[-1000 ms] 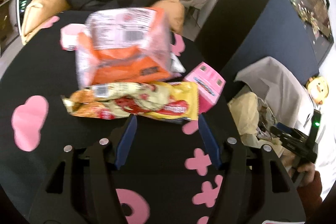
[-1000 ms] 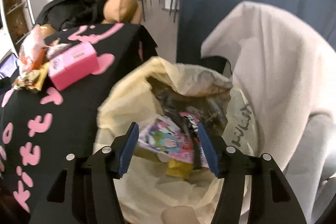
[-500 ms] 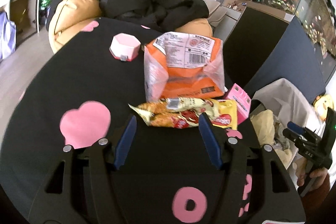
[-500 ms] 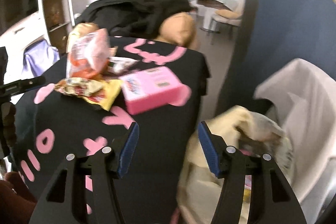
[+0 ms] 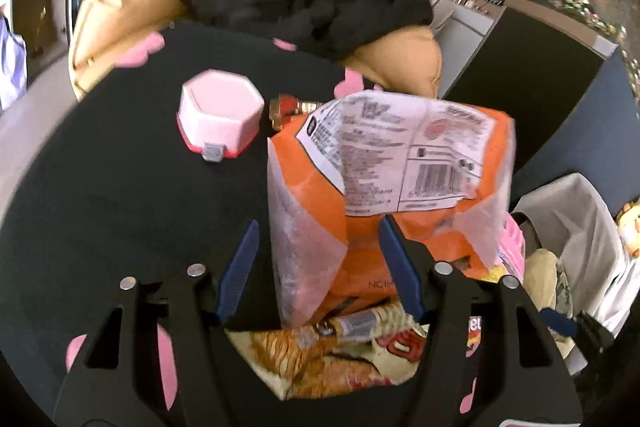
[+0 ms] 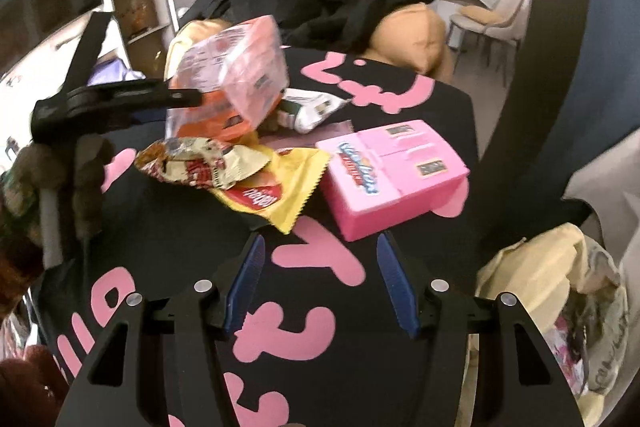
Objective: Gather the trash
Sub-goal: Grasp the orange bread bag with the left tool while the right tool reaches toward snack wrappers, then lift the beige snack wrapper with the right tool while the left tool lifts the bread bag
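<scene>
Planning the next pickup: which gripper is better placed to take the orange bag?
Left. The left gripper, its fingers just closing in, already straddles the orange bag. The right gripper hangs open over bare cloth, nearer the pink box.

Left gripper [image 5: 316, 259] jaws just closing — right gripper [image 6: 318, 267] jaws apart

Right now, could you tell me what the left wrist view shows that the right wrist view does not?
Only the left wrist view shows the pink hexagonal box and a small red and gold item behind the bag. Only the right wrist view shows the white wrapper and the pink carton's printed top. Both show the orange bag, the crumpled snack wrappers and the trash bag.
</scene>
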Demonstrator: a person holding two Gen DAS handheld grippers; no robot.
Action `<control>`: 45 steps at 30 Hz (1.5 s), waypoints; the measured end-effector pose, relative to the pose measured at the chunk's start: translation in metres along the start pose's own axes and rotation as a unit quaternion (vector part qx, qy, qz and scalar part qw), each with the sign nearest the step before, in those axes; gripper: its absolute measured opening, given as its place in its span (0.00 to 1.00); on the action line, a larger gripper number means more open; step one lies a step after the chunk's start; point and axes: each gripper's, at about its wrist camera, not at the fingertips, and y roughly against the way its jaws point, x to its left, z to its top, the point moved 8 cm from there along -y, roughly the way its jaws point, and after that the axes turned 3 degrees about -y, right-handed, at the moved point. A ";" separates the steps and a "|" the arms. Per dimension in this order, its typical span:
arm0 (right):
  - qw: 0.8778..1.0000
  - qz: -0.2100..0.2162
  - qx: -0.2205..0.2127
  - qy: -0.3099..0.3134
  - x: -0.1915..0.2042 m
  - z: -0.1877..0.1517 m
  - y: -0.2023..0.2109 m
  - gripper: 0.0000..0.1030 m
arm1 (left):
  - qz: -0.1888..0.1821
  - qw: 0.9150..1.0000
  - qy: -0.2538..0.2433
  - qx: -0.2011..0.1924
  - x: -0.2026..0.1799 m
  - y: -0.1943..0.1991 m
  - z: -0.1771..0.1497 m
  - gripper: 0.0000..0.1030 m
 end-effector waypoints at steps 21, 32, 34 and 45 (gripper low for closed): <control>0.979 0.118 -0.001 0.169 0.110 0.068 -0.078 0.54 | 0.076 0.996 0.042 -0.031 0.092 0.123 -0.022 0.25; 0.984 0.115 0.069 0.120 0.098 0.026 -0.055 0.16 | 0.047 0.997 0.062 -0.021 0.094 0.127 -0.051 0.26; 0.988 0.110 0.054 0.090 0.086 0.023 -0.033 0.16 | 0.039 0.997 0.058 -0.017 0.088 0.126 -0.055 0.26; 0.997 0.039 0.049 -0.054 -0.003 -0.031 0.006 0.16 | 0.023 0.999 0.014 0.028 0.045 0.109 -0.086 0.26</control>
